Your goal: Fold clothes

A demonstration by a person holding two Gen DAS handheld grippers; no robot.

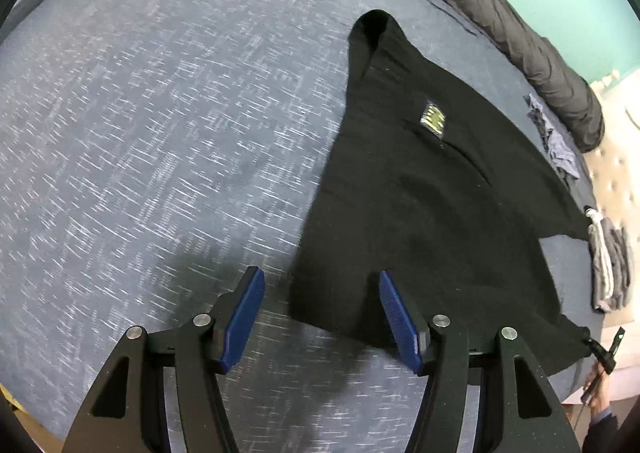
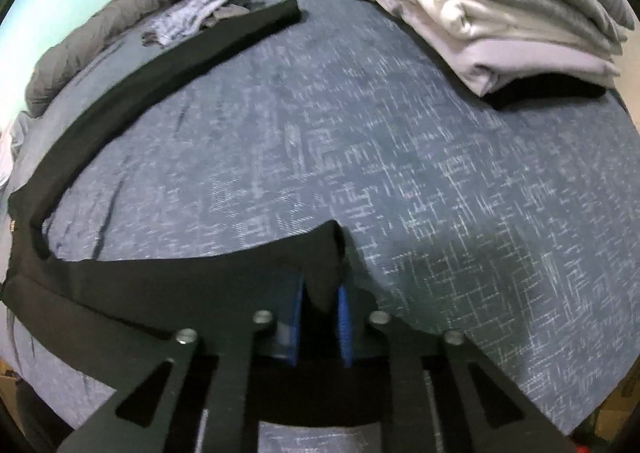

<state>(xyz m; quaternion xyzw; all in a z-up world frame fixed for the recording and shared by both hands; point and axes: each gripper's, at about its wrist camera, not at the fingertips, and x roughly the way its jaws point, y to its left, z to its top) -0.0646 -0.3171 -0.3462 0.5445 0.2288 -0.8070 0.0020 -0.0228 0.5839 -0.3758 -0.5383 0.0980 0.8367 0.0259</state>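
The right gripper (image 2: 322, 313) pinches a hem corner of the black garment (image 1: 432, 181) between its blue pads, at the garment's near right end, while the left gripper (image 1: 322, 317) hovers with its fingers spread wide and nothing between them just over the garment's near left corner, so each hand sits at its own end of that near edge. From there the garment lies spread flat on the blue bedspread (image 1: 160, 133), its long axis running away from both grippers toward a far sleeve (image 2: 160, 69). Beyond the garment's right side sits a stack of folded clothes (image 2: 500, 21).
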